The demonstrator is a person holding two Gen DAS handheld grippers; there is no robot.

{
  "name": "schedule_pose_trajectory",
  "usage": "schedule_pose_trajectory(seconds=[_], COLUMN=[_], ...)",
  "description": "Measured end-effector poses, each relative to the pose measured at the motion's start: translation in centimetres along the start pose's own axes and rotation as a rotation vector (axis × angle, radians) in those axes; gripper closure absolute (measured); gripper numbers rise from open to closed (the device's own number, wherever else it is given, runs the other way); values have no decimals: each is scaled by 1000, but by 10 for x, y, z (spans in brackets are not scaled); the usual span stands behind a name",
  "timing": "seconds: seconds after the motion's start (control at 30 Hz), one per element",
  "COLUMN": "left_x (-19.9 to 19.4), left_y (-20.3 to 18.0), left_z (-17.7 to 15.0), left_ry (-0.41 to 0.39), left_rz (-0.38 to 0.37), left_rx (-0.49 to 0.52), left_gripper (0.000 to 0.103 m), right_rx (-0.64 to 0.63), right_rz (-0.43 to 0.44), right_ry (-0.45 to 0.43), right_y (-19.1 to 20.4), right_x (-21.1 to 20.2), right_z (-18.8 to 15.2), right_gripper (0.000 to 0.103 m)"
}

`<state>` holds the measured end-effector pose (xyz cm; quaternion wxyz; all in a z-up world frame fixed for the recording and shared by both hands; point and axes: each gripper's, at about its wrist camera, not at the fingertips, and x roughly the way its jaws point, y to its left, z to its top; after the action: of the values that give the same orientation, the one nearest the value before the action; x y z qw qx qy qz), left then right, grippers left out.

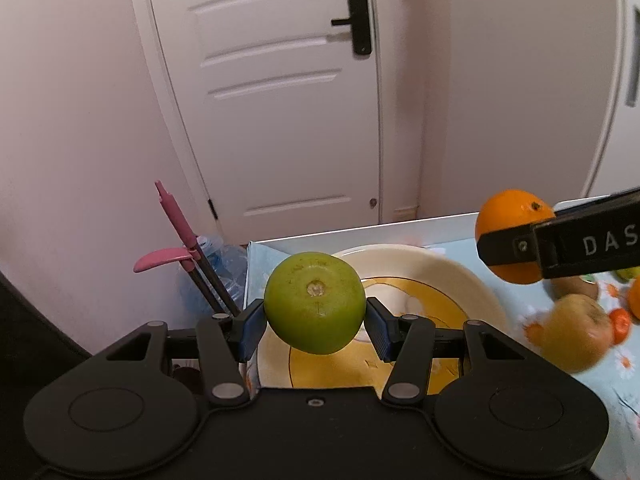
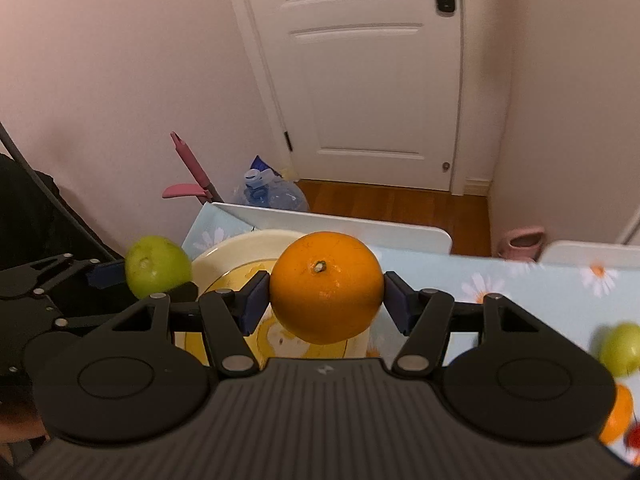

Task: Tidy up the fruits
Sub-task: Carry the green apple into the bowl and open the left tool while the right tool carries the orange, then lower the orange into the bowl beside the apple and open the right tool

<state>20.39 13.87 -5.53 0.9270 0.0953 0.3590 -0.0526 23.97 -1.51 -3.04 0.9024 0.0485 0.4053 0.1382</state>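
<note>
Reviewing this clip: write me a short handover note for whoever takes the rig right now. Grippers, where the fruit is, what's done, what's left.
Left gripper: shut on a green apple, held in the air over the near edge of the plate.
Right gripper: shut on an orange, also lifted above the plate.
Plate: cream rim, yellow centre, on the daisy-print tablecloth; no fruit visible on it.
Still loose on the cloth: a second green apple, a yellowish fruit, a kiwi and at least one more orange fruit.
Done: both fruits picked up.
Left: probably set both on the plate, then fetch the rest.
</note>
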Motion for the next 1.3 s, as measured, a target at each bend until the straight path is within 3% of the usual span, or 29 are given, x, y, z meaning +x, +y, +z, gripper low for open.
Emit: schedule_pose_trajectory(seconds=[0.2,0.53,0.57,0.63,0.67,0.77,1.3], left_x=[41,82,82,77,71,57,22], left_y=[-7,-20,-21,-23,-22,-15,6], left_z=[8,11,11,13,13,10,-13], left_ry=[28,85,82,71,54,43,147], left_rz=[43,25,25,19,15,-25,22], left_rx=[11,25,31,54,57,48,-38], left_gripper=[45,44,40,5,2,1,1], right_rx=[-36,-35,-33,-30,-28,-31,-193], right_rz=[30,42,40,38,39,50,82], right_ry=[29,66,67,69,69,68,91], right_y=[-5,-20,-21,-20,-21,-20,13], right_x=[35,61,61,62,61,58,72], right_z=[13,22,23,25,25,26,4], right_gripper=[27,27,27,27,27,27,27])
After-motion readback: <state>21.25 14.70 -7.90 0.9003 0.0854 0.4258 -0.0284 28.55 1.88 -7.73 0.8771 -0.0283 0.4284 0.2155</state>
